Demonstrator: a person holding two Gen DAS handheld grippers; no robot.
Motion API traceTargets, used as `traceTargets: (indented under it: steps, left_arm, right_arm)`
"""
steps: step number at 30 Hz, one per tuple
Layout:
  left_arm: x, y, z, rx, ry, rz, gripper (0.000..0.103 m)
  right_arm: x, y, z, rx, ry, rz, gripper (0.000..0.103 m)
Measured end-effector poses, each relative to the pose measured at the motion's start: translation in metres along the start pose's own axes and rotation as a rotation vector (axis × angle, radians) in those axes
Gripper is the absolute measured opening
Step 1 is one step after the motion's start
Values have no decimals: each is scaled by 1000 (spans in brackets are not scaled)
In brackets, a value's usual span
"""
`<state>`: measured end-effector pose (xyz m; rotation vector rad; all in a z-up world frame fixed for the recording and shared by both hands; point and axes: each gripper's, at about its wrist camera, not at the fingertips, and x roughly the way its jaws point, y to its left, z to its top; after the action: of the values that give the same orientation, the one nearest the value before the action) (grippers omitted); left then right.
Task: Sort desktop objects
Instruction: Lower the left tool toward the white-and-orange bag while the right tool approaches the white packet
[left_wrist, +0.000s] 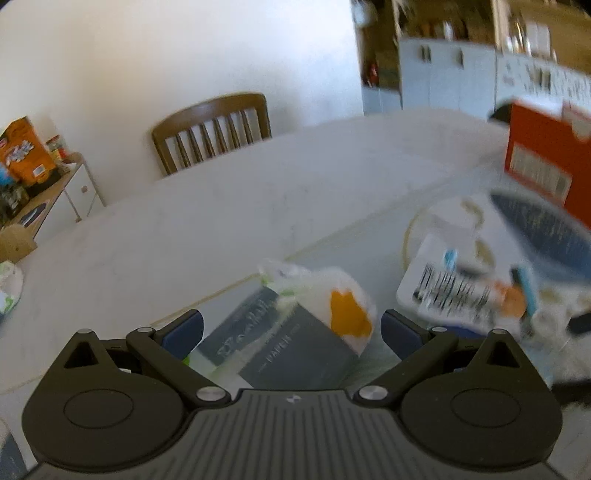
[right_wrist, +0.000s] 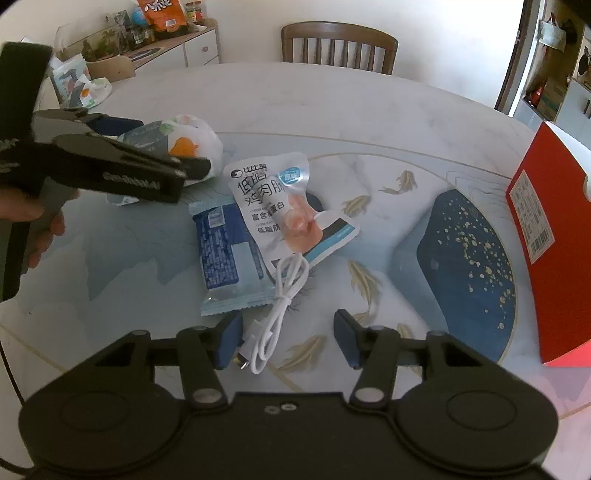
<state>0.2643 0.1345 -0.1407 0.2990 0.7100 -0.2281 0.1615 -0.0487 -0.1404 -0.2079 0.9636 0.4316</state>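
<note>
Tabletop clutter: right gripper (right_wrist: 288, 341) stands apart, straddling the cable (right_wrist: 284, 295) beside the red box (right_wrist: 554, 236); left gripper (left_wrist: 291, 328), apart, brackets the tissue pack (left_wrist: 295, 343) for pickup.

Right gripper (right_wrist: 288, 341): fingers apart, near edge of view, over the surface (right_wrist: 369, 122); nothing pressed between them.
White cable (right_wrist: 282, 302): coiled, its near end lying between the fingers, closer to the left one.
Blue packet (right_wrist: 229, 254): flat, just beyond the left finger.
White pouch (right_wrist: 280, 206): overlapping the blue packet's right side.
Red box (right_wrist: 554, 251): far right.
Left gripper (right_wrist: 159, 162): upper left, hand-held, around a tissue pack (right_wrist: 184, 144).
Chair (right_wrist: 338, 46): far side.
</note>
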Motion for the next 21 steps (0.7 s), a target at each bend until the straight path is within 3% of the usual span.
traceTargets:
  steps: [3,10,16,21]
  left_arm:
    - [7,-4,-2,59,9,-8,103]
    - [13,5,-2,-21,45,-73,101]
    - [10,7,0,-70,66,-116,81]
    - [5,5,0,-70,80,-111,71]
  right_arm:
    - [0,0,0,-3,1,-1,53]
    - [-1,-3,1,2,-3,-1,43]
    - [0,-6,2,3,-5,0,37]
    - [0,-11,4,15,-3,0,26]
